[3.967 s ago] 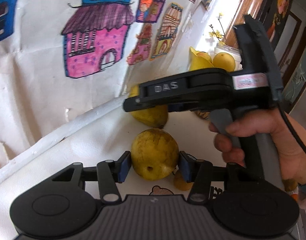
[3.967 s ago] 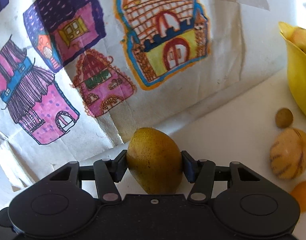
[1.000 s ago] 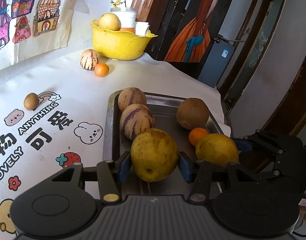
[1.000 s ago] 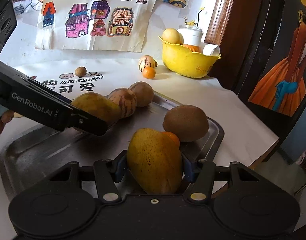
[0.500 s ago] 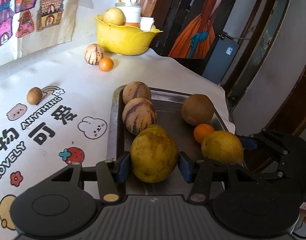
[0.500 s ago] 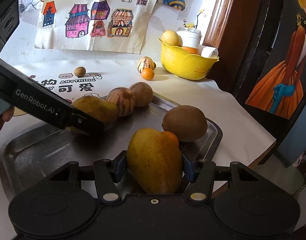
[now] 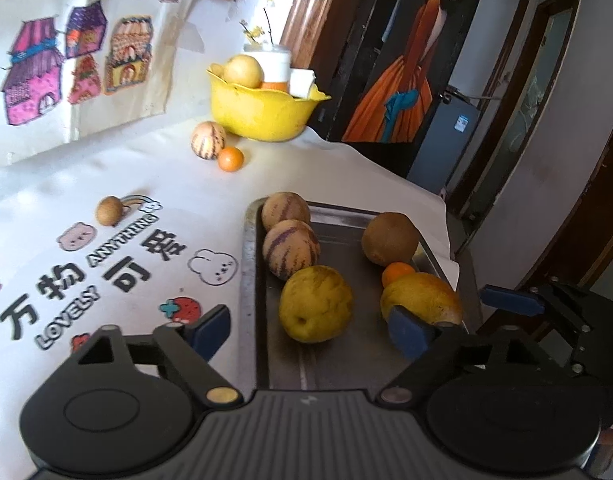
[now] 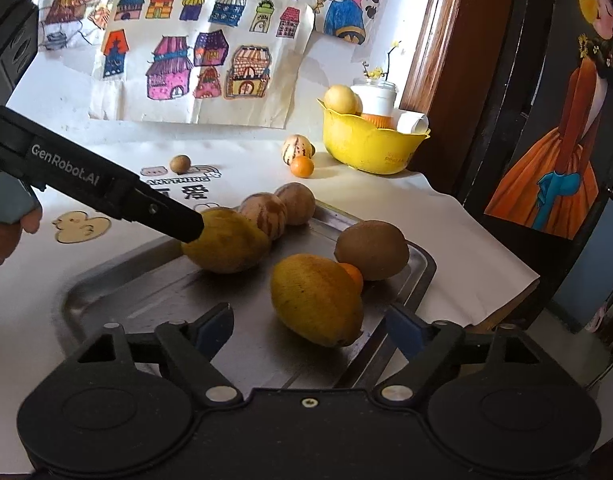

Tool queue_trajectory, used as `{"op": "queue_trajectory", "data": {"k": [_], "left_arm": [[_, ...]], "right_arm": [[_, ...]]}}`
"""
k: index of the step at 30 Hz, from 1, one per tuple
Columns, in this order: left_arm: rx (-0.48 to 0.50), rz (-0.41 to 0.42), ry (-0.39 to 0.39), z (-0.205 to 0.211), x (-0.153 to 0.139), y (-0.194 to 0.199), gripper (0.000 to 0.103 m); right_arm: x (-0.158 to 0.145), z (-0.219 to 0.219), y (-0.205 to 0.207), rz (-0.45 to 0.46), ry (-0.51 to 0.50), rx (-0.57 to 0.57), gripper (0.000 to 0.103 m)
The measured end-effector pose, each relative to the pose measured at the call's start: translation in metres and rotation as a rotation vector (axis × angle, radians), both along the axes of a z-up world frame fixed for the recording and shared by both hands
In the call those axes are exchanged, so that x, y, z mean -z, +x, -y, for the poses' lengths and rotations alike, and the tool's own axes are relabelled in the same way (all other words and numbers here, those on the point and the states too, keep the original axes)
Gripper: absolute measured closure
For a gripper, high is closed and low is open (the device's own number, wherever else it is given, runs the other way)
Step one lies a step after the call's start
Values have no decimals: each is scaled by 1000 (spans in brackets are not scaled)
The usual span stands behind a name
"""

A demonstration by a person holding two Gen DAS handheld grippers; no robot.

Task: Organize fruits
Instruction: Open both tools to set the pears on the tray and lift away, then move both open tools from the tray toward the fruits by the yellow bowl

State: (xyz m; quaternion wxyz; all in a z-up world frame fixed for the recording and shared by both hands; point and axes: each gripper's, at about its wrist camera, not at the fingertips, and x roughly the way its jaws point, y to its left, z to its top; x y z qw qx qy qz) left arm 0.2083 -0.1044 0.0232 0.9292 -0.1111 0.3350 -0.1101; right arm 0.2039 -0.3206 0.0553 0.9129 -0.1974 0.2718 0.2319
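Observation:
A metal tray (image 7: 250, 280) (image 8: 118, 292) holds two striped melons (image 7: 291, 249), a brown round fruit (image 7: 390, 239) (image 8: 371, 249), a small orange (image 7: 396, 272) and two yellow pears. My left gripper (image 7: 310, 330) is open; one yellow pear (image 7: 315, 304) (image 8: 226, 245) lies on the tray between its fingers, untouched. My right gripper (image 8: 308, 328) is open; the other yellow pear (image 8: 316, 299) (image 7: 420, 298) rests on the tray between its fingers.
A yellow bowl (image 7: 262, 114) (image 8: 366, 146) with fruit stands at the back. A striped melon (image 7: 207, 140), an orange (image 7: 230, 159) and a small brown fruit (image 7: 109, 211) lie on the printed tablecloth. The table edge drops off right of the tray.
Both grippers have opened and let their pears go onto the tray. Both have drawn back slightly from the fruit.

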Motion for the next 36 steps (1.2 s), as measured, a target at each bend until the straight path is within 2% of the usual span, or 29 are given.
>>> {"op": "queue_trajectory", "data": {"k": [4,9,17,20,36], "left_arm": [[-23,15,7,-9,-2,-13,1],[-40,1,23,-20,-1,-28,1],[-48,-52,68,-42,8,-58,0],[-53,-70,58,-55,10,-67,1],[-132,-87,62,-114,12,-86,0]], "right_arm": [[-6,0,-13,-12,24,7,6],[-12,-2,-30,-49,52,9,1],[-12,-10,-55,-130,37,-3,1],[-9,-17,-65,-173,36,-29,1],[-2,-81,-81,-221,-42,-201,1]]}}
